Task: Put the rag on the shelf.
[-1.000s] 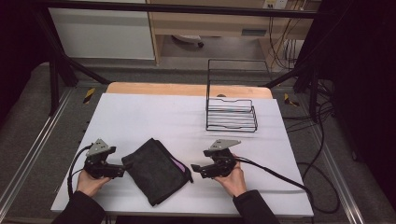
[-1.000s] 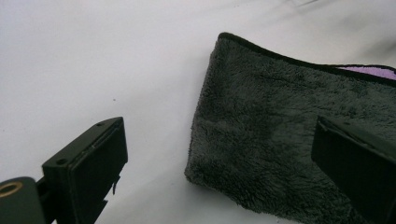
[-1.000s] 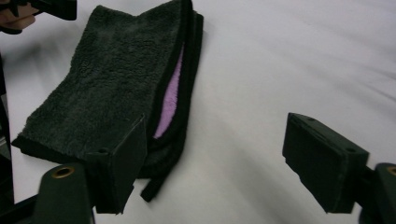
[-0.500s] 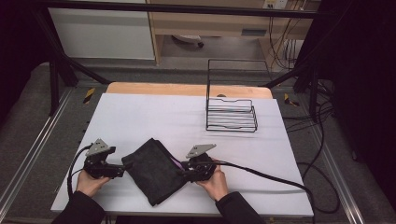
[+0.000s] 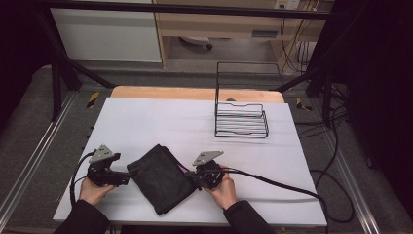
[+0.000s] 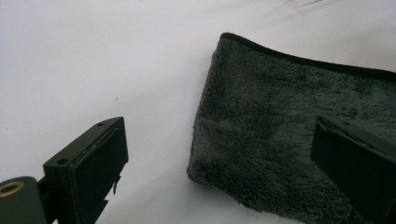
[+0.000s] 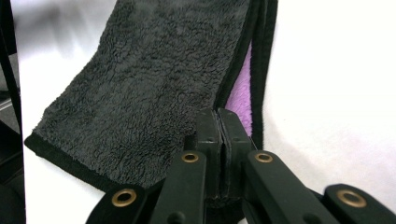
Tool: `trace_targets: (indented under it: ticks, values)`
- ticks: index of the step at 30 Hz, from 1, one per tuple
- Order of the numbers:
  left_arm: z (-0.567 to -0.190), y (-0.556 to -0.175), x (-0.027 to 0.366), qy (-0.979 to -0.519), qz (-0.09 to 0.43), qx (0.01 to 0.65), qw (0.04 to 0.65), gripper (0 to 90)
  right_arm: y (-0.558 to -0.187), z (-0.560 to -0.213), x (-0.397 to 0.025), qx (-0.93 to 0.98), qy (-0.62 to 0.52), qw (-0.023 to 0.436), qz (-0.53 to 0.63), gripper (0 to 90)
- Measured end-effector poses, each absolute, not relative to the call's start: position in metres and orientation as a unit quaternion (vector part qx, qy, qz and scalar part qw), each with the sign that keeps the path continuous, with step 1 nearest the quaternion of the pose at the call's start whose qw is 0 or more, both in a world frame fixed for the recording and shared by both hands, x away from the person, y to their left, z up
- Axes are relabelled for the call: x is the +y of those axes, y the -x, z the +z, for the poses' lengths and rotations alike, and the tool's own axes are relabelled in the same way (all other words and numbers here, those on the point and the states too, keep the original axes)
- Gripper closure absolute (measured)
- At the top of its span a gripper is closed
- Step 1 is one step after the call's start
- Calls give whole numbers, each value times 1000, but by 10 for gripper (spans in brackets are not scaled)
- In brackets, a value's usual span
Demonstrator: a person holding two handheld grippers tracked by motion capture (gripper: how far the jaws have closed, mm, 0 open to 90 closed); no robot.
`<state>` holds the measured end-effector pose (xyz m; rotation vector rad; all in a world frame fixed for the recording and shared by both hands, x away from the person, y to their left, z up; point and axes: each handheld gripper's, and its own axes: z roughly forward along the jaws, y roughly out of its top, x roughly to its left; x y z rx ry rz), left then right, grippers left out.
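Under right gripper (image 7: 218,140) jaws, towel (image 7: 140,93), purple lining (image 7: 240,100)

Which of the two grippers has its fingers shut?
The right gripper, at the cloth's edge by the purple lining. Its fingers are pressed together, seemingly on that edge. The left gripper has its fingers wide apart at the opposite edge.

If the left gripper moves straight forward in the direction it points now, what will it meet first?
Most likely the dark folded towel: the left gripper is open, and the towel's near corner lies between its fingers, just ahead.
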<state>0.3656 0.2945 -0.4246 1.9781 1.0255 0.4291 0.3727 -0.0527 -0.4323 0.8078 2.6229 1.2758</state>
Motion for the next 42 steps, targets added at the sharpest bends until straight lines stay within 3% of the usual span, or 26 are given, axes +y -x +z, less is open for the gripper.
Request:
trace_targets:
  ticks: [4,8,10,15,21,24,30,42]
  values:
    - [-425,-366,294,-790,171,410,422,38,-379,-431,-55,864,-271,83,416,892]
    - [-424,-365,295,-790,171,409,423,38,-382,-439,-53,870,-277,77,400,852]
    - [-425,-365,295,-790,171,410,423,38,-383,-440,-53,870,-286,73,395,662]
    - [-424,-365,294,-790,171,409,422,38,-388,-448,-59,864,-312,46,392,522]
    - [-425,-366,295,-790,171,412,421,38,-391,-451,-60,860,-327,18,391,534]
    - [-425,-366,294,-790,172,411,421,38,-388,-453,-59,860,-319,2,399,680]
    - [-425,-366,295,-789,172,413,421,39,-388,-451,-59,858,-320,-11,402,792]
    - [-424,-365,295,-788,172,414,423,40,-377,-433,-69,856,-326,-4,400,813]
